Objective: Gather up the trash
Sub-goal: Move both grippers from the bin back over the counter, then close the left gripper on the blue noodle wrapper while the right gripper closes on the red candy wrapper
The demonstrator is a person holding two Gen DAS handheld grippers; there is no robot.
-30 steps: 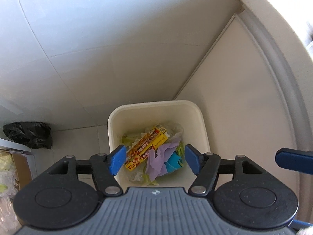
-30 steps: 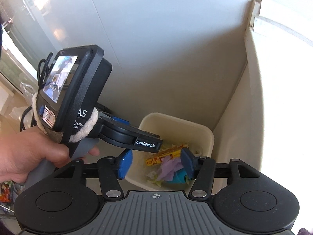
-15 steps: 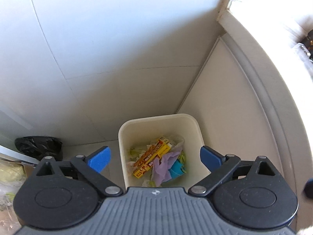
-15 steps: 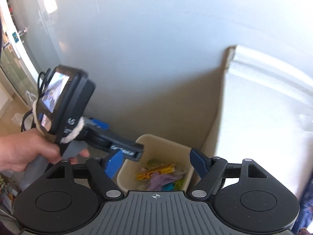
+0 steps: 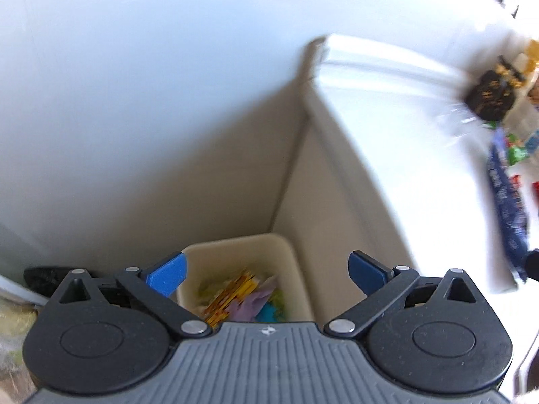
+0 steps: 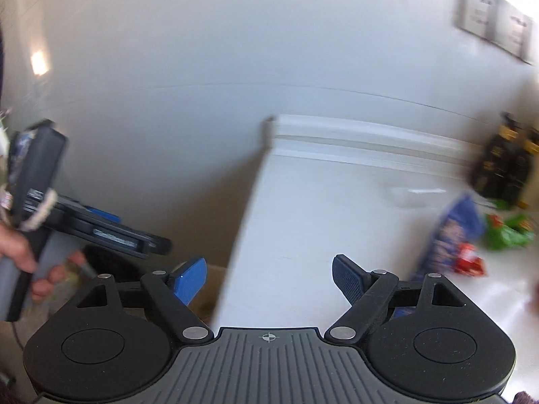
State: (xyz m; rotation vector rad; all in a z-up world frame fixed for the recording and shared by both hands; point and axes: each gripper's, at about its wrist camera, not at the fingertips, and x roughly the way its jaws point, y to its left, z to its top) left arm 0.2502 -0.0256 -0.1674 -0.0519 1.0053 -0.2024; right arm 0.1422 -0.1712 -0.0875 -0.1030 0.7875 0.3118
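Both jaws just opened wide, nothing between. Steer right gripper (image 6: 267, 277) toward crumpled red wrapper (image 6: 470, 262) on white counter (image 6: 320, 222); keep left gripper (image 5: 266, 269) above cream plastic bin (image 5: 296, 269).

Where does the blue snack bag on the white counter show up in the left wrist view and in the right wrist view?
Left wrist view: the blue snack bag lies blurred at the far right edge, on the white counter.
Right wrist view: the same bag lies at right of centre, left of a green wrapper and a red wrapper.
Shared landmark: the counter's left back corner against the wall.
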